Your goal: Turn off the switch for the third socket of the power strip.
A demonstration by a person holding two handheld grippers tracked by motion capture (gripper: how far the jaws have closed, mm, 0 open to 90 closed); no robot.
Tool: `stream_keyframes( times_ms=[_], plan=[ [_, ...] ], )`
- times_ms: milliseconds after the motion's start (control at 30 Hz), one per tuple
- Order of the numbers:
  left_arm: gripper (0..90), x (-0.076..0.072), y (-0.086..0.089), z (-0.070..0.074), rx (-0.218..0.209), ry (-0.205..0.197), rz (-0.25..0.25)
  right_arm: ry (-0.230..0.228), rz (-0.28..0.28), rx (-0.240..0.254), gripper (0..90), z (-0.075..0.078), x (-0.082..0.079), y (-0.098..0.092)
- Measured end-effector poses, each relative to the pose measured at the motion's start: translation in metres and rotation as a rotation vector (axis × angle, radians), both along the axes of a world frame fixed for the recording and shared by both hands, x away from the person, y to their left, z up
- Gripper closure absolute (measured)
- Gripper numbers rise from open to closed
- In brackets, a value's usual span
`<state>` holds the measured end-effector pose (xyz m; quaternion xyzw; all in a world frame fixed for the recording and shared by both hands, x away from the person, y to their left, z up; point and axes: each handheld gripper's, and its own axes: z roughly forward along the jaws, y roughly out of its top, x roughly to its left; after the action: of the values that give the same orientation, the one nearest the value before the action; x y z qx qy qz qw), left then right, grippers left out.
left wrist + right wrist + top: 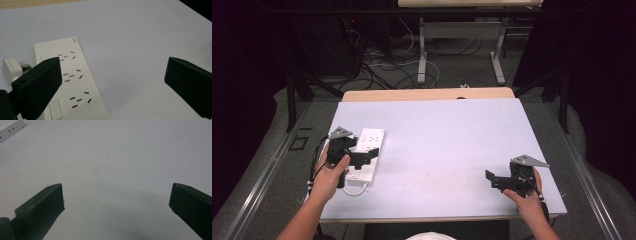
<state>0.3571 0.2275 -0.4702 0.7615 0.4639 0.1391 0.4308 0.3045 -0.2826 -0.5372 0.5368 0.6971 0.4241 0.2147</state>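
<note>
Power strip (368, 152): white, table's nine o'clock; sockets empty.
Plug (12, 68): loose beside it.
Left gripper (362, 157): spread, over strip.
Right gripper (497, 181): spread, four o'clock, idle.
Progress: apparently unstarted.

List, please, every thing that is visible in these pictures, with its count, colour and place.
power strip: one, white, left part of the table, under the left hand-held gripper.
plug: one, white, lying beside the strip, prongs toward it.
cord: one, white, at the strip's near end.
table: one, white top with wooden edge, in the middle.
second table: one, pale legs, farther back.
cables: several, dark and white, on the floor behind.
left hand-held gripper: one, black, jaws open, above the strip.
right hand-held gripper: one, black, jaws open, near right corner.
hands: two, at the near edge.
</note>
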Motion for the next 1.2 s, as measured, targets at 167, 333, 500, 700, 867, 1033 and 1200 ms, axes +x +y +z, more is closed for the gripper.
stream_keyframes(
  times_ms=[167, 333, 500, 700, 867, 1033, 1200],
  plan=[
    [1.4, -0.007, -0.002, -0.003, 0.002, -0.003, -0.013, 0.013, 0.002, 0.006, 0.0, 0.000, 0.000, 0.002],
    [1.5, -0.013, -0.003, -0.012, -0.003, 0.004, -0.007, 0.011, 0.011, 0.005, 0.0, -0.001, 0.000, 0.002],
    [1.8, -0.018, -0.003, -0.022, -0.002, 0.010, -0.004, 0.000, 0.005, 0.008, 0.0, 0.000, -0.002, 0.003],
    [2.1, -0.025, -0.005, -0.032, 0.003, 0.005, -0.012, 0.008, 0.005, 0.014, 0.0, 0.000, -0.002, 0.002],
    [2.5, -0.032, -0.005, -0.040, -0.005, 0.008, -0.017, 0.005, 0.012, 0.007, 0.0, 0.000, -0.002, 0.003],
    [3.0, -0.039, -0.003, -0.048, -0.019, 0.006, -0.013, 0.009, 0.018, 0.004, 0.0, 0.000, -0.002, 0.005],
    [3.2, -0.042, -0.001, -0.053, -0.038, 0.003, -0.009, 0.011, 0.019, 0.005, 0.0, -0.001, -0.002, 0.006]
  ],
)
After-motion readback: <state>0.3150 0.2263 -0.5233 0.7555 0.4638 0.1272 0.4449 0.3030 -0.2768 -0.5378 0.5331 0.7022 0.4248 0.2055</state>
